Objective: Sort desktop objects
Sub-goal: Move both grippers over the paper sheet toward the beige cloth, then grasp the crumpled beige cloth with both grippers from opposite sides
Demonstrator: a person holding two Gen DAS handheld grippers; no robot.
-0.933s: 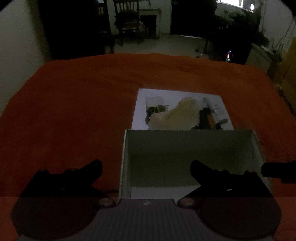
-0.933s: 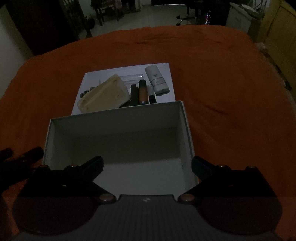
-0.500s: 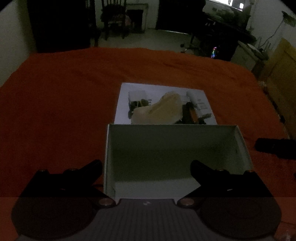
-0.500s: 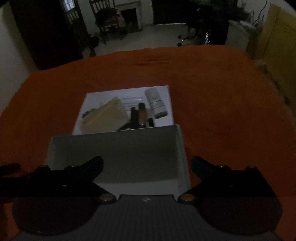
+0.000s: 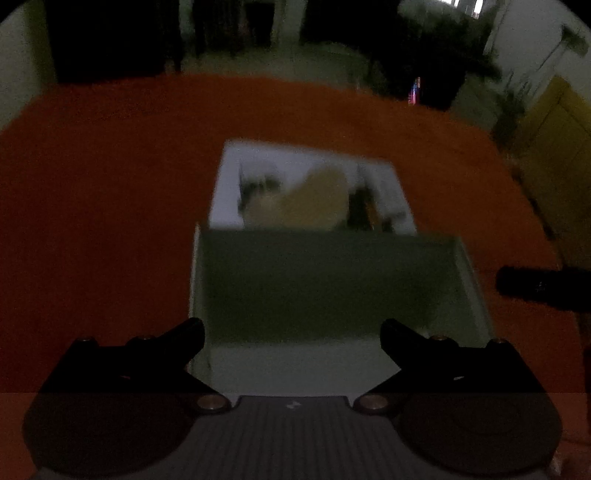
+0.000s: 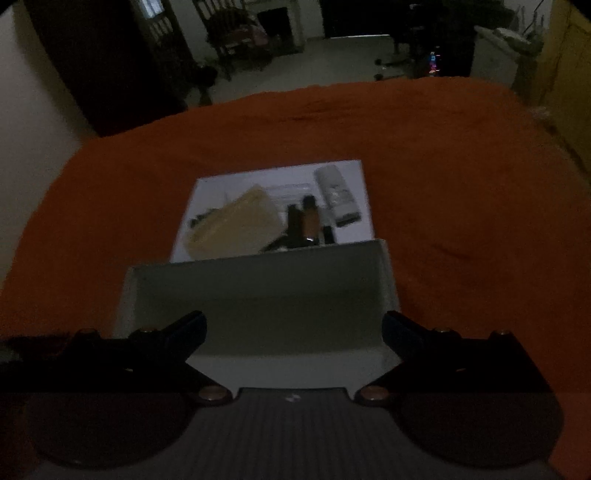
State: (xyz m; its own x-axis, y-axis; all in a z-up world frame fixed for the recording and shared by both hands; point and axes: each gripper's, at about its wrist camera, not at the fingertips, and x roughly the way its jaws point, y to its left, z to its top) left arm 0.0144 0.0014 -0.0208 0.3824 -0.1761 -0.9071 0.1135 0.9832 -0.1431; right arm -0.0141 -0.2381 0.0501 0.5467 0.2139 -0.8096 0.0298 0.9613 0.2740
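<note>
An empty white box (image 5: 332, 288) (image 6: 258, 306) stands on the orange cloth, directly ahead of both grippers. Behind it lies a white sheet (image 6: 343, 170) (image 5: 229, 192) carrying a tan pouch (image 6: 232, 225) (image 5: 306, 199), an amber bottle (image 6: 309, 218), dark small items and a white tube (image 6: 336, 192). My left gripper (image 5: 291, 332) is open over the box's near edge, nothing between its fingers. My right gripper (image 6: 293, 328) is open too, at the box's near rim. The right gripper's dark finger (image 5: 543, 284) shows at the right edge of the left wrist view, which is blurred.
The orange cloth (image 6: 461, 177) covers the whole surface, with bare stretches left and right of the box. Beyond the far edge is a dim room with a chair (image 6: 232, 33) and a yellow cabinet (image 5: 554, 166).
Both grippers have pulled back and risen a little, so the box and sheet sit further off in view. The left view has swung left. Both stay open.
</note>
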